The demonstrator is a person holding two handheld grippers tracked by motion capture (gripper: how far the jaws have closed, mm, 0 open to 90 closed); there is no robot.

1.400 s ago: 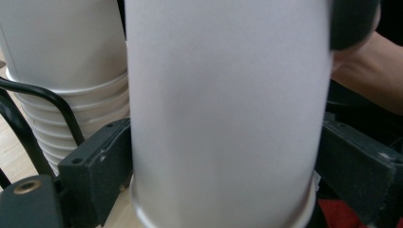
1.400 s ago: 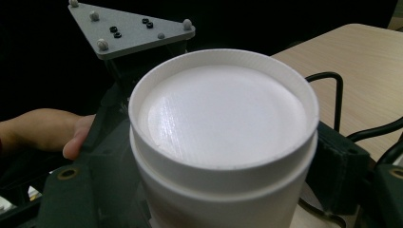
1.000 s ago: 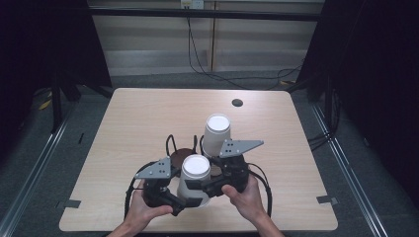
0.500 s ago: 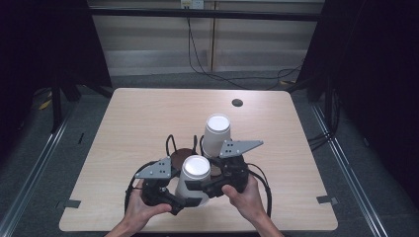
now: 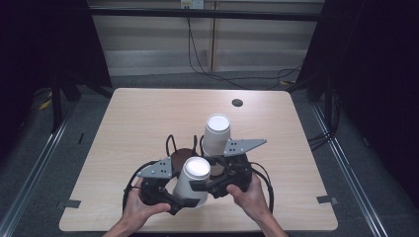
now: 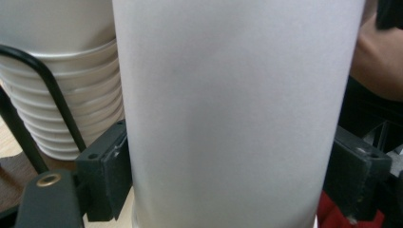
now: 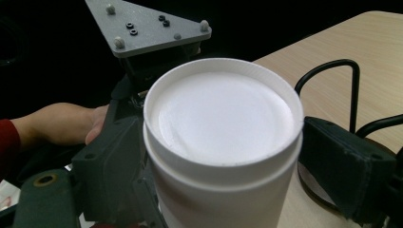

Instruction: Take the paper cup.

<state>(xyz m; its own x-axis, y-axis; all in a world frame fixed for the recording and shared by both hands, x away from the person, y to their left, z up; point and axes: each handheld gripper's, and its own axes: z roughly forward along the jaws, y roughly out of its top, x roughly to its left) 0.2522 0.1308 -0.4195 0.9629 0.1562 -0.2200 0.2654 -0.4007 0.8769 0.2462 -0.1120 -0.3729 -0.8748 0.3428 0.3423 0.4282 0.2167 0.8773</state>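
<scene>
Your left gripper [image 5: 185, 202] has just been closing and now pinches the white cup [image 5: 191, 180], plain, upside down and unlabelled, near the table's [image 5: 138, 118] front edge. Your right gripper [image 5: 200, 186] clamps its upper part, beside the cup stack [image 5: 216, 136].

1. The cup [image 5: 192, 178] and the cup stack [image 5: 216, 134] are coloured plain white.
2. The table [image 5: 148, 118] is finished in pale wood grain.
3. The coaster [image 5: 184, 154] is coloured dark brown.
4. The sleeve [image 7: 7, 140] is coloured red.
</scene>
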